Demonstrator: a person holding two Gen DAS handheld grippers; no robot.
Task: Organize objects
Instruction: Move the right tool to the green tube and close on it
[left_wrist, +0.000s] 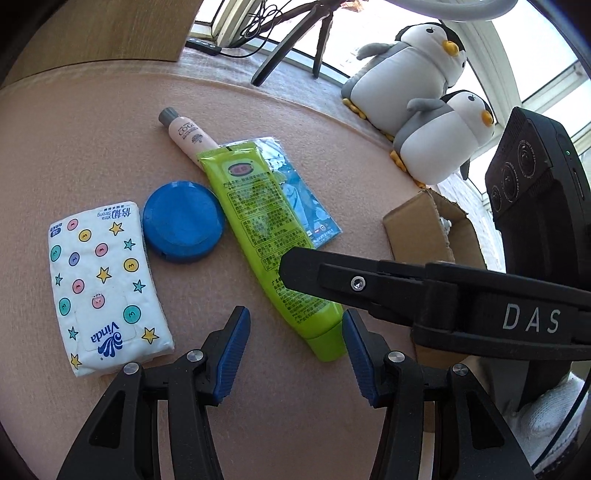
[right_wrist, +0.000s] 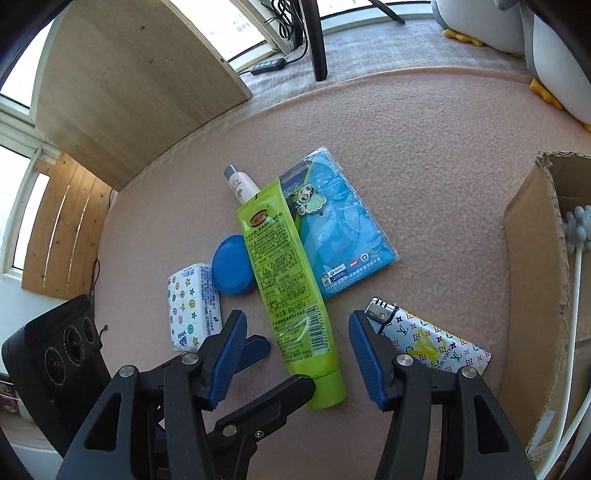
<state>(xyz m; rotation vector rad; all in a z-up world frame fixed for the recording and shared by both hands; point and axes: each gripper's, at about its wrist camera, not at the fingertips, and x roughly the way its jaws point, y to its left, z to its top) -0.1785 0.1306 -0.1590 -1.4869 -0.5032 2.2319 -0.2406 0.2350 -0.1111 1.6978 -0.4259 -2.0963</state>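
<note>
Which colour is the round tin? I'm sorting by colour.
Blue, clearest in the left wrist view.

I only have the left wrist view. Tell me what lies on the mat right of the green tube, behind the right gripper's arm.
Observer: A lighter with a printed monogram wrap lies there, between the green tube and the cardboard box. Its metal head points away from the right gripper, which is open.
Operator: Report what is inside the box.
Observer: A white stick with a grey flower-shaped head shows inside it. The rest of the inside is out of frame.
</note>
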